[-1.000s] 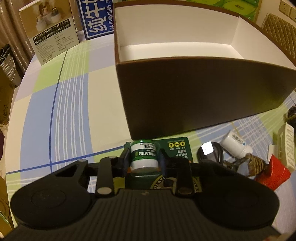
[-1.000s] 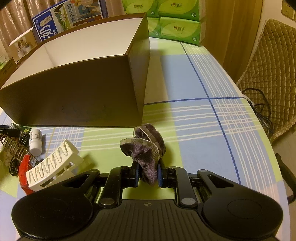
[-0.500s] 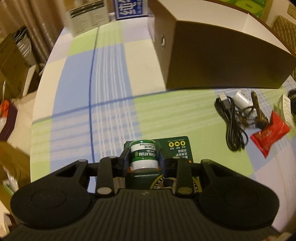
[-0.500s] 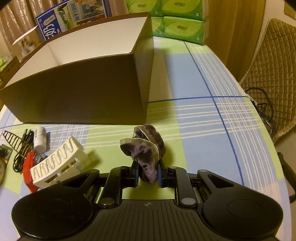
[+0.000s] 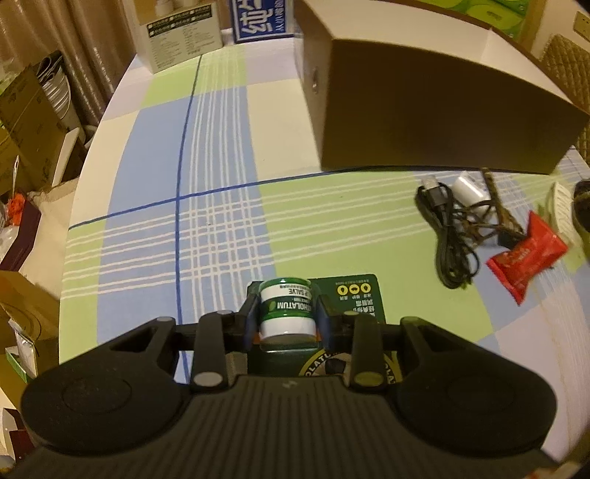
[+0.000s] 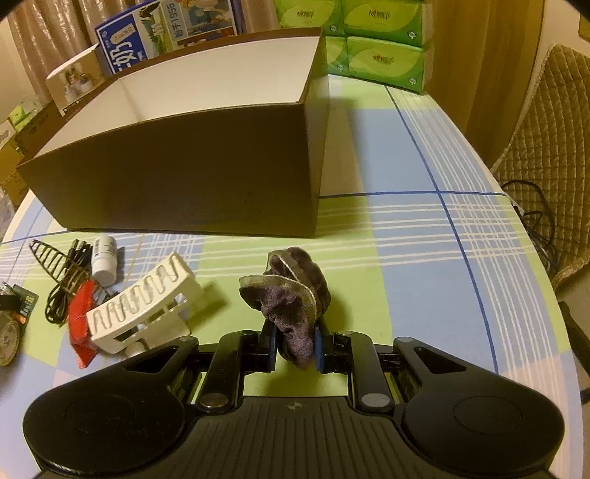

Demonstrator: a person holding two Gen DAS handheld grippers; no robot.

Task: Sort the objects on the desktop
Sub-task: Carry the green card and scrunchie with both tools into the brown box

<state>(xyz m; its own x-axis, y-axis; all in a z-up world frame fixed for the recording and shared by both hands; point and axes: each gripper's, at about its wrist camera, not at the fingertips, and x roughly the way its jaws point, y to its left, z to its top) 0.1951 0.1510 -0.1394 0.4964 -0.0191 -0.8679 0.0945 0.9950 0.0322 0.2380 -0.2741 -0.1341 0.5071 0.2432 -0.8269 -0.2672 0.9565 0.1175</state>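
Here the left gripper (image 5: 285, 313) pinches a small green-and-white jar (image 5: 286, 310) between its blue pads, the label reading upside down as "HOLATUM" and "SALVE"; the jar hangs above a dark green card (image 5: 359, 300) printed with yellow icons and lying flat on the checked tablecloth (image 5: 206, 228). Ahead and to the left of that gripper the cloth is bare, running out to the round table edge at the left, with cardboard cartons (image 5: 22, 110) stacked just beyond it. The big brown box (image 6: 177, 184), open-topped with white inner walls, stands at the far middle of the table; its near wall makes a long straight barrier, and open cloth lies along both of its ends. Between box and grippers sits a cluster: a coiled black USB cable (image 5: 448, 235), a small white bottle (image 6: 104, 259), a red packet (image 5: 525, 258), a dark wire clip (image 6: 46, 254) and a white slotted rack (image 6: 147, 302), several of them touching or overlapping. The right gripper (image 6: 295, 344) is pressed together on a bunched purple-grey sock (image 6: 291, 294), which bulges up above the pads. To its right the cloth is bare as far as the table rim, with a quilted chair (image 6: 545, 154) just past it. Behind the box stand a blue carton (image 6: 147, 33) marked "1956" and green tissue packs (image 6: 383, 44)
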